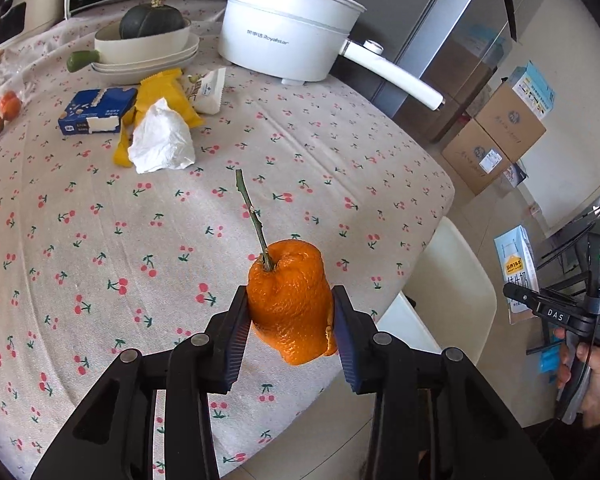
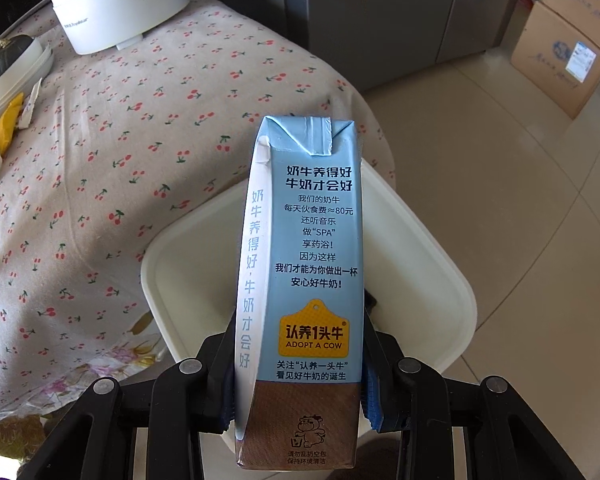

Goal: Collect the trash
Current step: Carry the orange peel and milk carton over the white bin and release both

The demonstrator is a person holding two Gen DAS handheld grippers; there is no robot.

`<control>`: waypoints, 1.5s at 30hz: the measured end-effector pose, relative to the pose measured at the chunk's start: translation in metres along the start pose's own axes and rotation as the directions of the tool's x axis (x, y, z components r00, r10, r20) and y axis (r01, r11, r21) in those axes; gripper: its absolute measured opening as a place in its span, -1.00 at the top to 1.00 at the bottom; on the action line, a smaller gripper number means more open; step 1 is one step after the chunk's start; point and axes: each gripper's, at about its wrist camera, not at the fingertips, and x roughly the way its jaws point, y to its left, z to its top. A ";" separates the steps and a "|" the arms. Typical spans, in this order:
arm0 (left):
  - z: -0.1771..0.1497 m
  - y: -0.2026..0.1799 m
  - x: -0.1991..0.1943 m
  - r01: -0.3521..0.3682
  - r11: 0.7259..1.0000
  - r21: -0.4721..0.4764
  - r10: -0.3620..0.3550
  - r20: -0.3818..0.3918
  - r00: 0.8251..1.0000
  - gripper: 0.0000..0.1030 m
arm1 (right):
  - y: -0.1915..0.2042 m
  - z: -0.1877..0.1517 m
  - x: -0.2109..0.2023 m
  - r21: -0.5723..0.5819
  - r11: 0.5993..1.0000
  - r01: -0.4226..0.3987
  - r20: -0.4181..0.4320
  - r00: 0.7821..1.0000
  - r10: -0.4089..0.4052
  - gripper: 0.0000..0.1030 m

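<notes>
My left gripper [image 1: 290,312] is shut on an orange peel [image 1: 288,308] with a long green stem, held above the cherry-print tablecloth [image 1: 100,240] near the table's edge. In the right wrist view my right gripper [image 2: 300,340] is shut on a light-blue milk carton [image 2: 316,240], upright above a white bin [image 2: 428,280] on the floor beside the table. The left wrist view also catches that carton [image 1: 514,264] at the far right, and the bin [image 1: 452,280]. Farther back on the table lie a crumpled tissue [image 1: 162,140], a yellow wrapper [image 1: 168,88], a blue box [image 1: 96,110] and a white wrapper [image 1: 206,90].
A white electric pot [image 1: 288,32] with a long handle stands at the back. Beside it, stacked dishes [image 1: 144,48] hold a dark squash. Small oranges [image 1: 0,116] lie at the far left. Cardboard boxes [image 1: 496,136] sit on the tiled floor by a grey cabinet.
</notes>
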 end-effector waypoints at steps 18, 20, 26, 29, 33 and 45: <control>0.002 -0.122 0.058 0.161 0.969 0.186 -0.147 -0.083 0.986 0.19 | -0.052 -0.016 0.023 0.061 0.997 0.055 -0.065 0.997 -0.051 0.20; 0.001 -0.134 0.068 0.176 0.963 0.206 -0.158 -0.098 0.983 0.19 | -0.055 -0.017 0.025 0.062 0.996 0.058 -0.070 0.996 -0.053 0.20; -0.002 -0.163 0.099 0.181 0.946 0.269 -0.154 -0.119 0.981 0.19 | -0.061 -0.019 0.030 0.067 0.996 0.064 -0.082 0.995 -0.059 0.20; -0.003 -0.170 0.111 0.175 0.937 0.302 -0.149 -0.110 0.983 0.18 | -0.065 -0.019 0.032 0.073 0.995 0.066 -0.086 0.995 -0.059 0.20; -0.003 -0.171 0.121 0.133 0.934 0.331 -0.110 -0.088 0.990 -0.44 | -0.067 -0.018 0.034 0.081 0.994 0.071 -0.090 0.994 -0.063 0.20; 0.003 -0.160 0.101 0.017 0.929 0.370 -0.007 -0.029 1.000 -0.74 | -0.062 -0.016 0.036 0.076 0.995 0.071 -0.089 0.994 -0.064 0.20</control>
